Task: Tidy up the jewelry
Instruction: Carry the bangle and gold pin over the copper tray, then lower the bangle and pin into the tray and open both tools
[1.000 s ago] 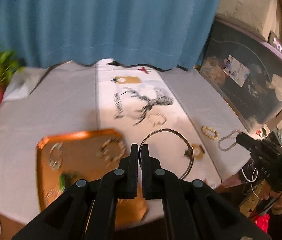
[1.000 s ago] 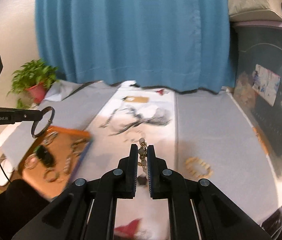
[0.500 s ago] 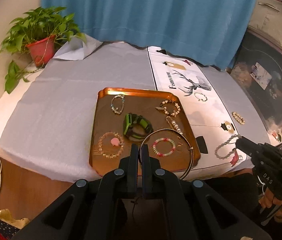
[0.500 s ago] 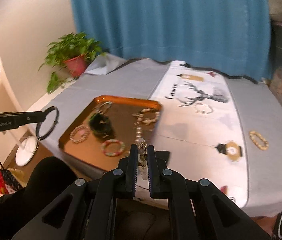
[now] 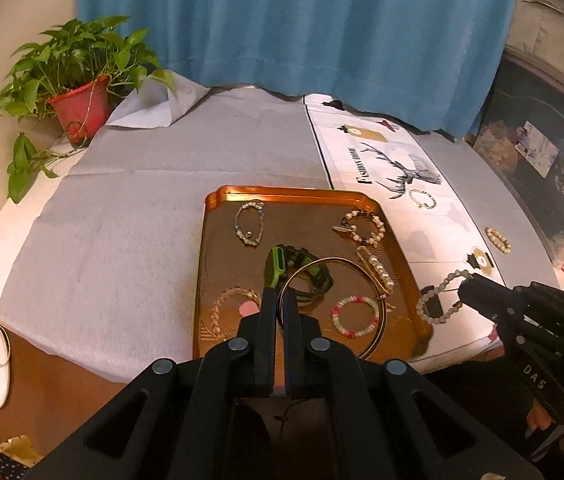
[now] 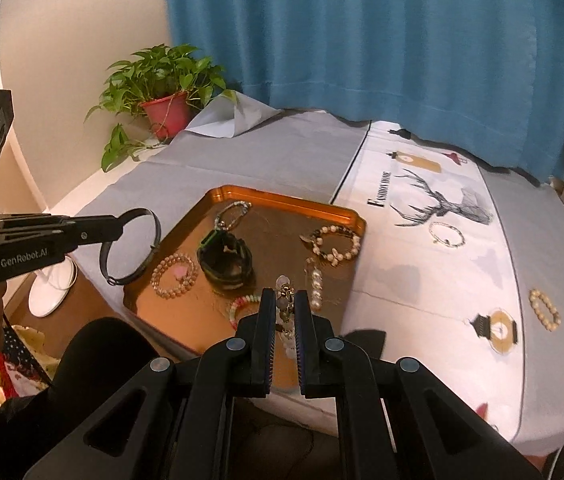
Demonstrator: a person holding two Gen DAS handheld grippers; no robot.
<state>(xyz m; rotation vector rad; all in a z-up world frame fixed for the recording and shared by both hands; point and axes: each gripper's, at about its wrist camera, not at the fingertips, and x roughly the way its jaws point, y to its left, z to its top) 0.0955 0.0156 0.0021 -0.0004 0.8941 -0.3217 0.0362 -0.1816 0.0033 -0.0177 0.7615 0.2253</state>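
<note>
Left gripper point(image 5: 278, 300) pinches the thin metal hoop bangle point(image 5: 334, 304), right gripper point(image 6: 282, 304) the beaded bracelet point(image 6: 286, 312), rectangular copper tray point(image 5: 217, 216) at 12 o'clock.

One copper tray point(image 5: 217, 240) holds six pieces of jewelry. Three bracelets lie on the cloth, at three o'clock.

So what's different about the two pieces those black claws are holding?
The left gripper is clamped on a plain thin metal bangle, a rigid closed hoop; the right gripper pinches a beaded bracelet, a soft strand that dangles between the jaws. The bangle is smooth and the larger loop; the bracelet is made of pale round beads. Both are held off the copper tray.
</note>
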